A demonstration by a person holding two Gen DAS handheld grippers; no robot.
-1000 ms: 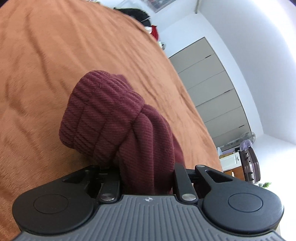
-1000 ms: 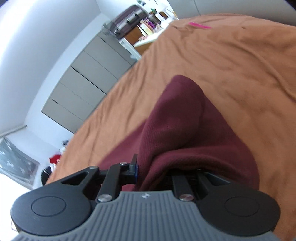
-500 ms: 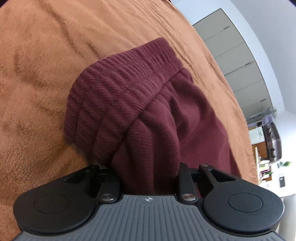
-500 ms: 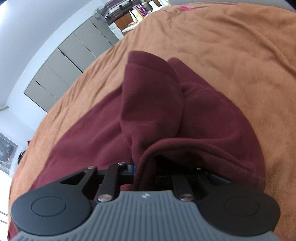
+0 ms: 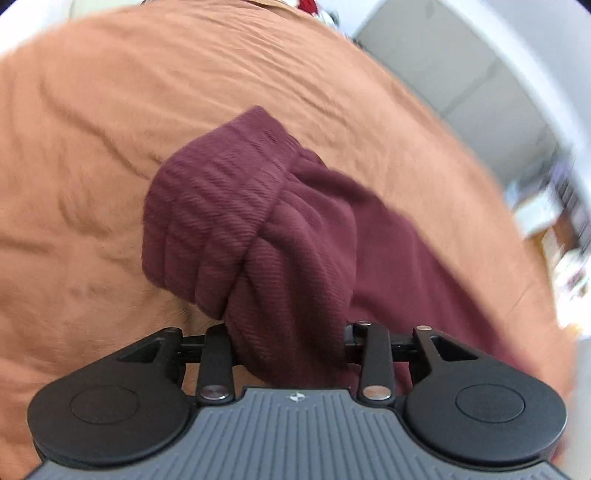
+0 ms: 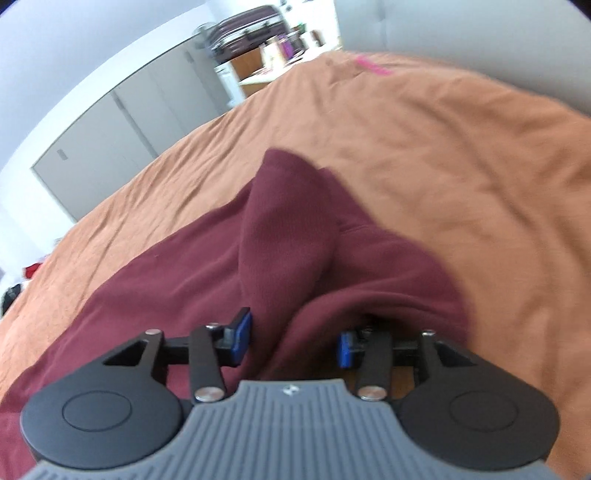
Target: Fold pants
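Maroon pants (image 5: pixel 255 229) lie on an orange-brown blanket (image 5: pixel 110 122). My left gripper (image 5: pixel 288 343) has a bunched ribbed waistband end between its jaws, which stand wide apart around the cloth. In the right wrist view my right gripper (image 6: pixel 291 339) has its blue-padded jaws spread apart, with a fold of the pants (image 6: pixel 295 236) lying loosely between them. The rest of the pants spreads out to the left over the blanket (image 6: pixel 461 147).
Grey wardrobe doors (image 6: pixel 110 140) stand beyond the bed edge. A suitcase (image 6: pixel 243 29) and shelves with small items sit at the far end. A pink object (image 6: pixel 373 66) lies on the far part of the blanket.
Both grippers have lowered the pants ends toward the blanket, and both sets of jaws have spread wider. The right one's blue pads now show clear of the cloth.
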